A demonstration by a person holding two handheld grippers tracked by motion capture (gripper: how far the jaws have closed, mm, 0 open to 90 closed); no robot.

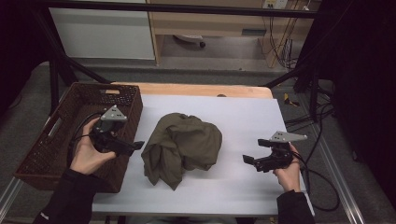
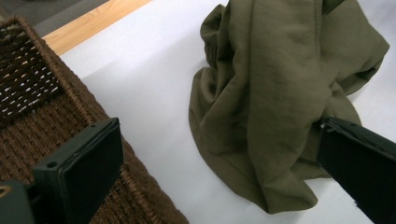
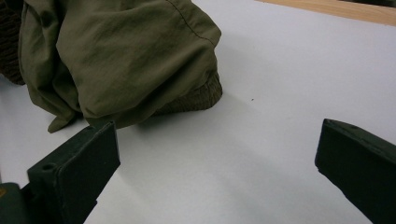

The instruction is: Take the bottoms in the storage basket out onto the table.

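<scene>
Olive garment (image 1: 182,147) lies crumpled at counter (image 1: 243,116) centre. My left gripper (image 1: 128,147), jaws apart, hovers at its nine o'clock over the wicker basket (image 1: 44,149) rim; right gripper (image 1: 254,161), jaws apart, at four o'clock. Risk: pinching one loose fold, garment slipping or snagging the rim.

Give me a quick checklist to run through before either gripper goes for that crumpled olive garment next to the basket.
1. Left gripper jaws open: ok.
2. Right gripper jaws open: ok.
3. Both grippers holding nothing: ok.
4. Olive garment lies free on the white table cover, between the grippers: ok.
5. Wicker basket has room inside: ok, what shows of it looks empty.
6. Best edge to pinch: cannot tell, garment is bunched.
</scene>
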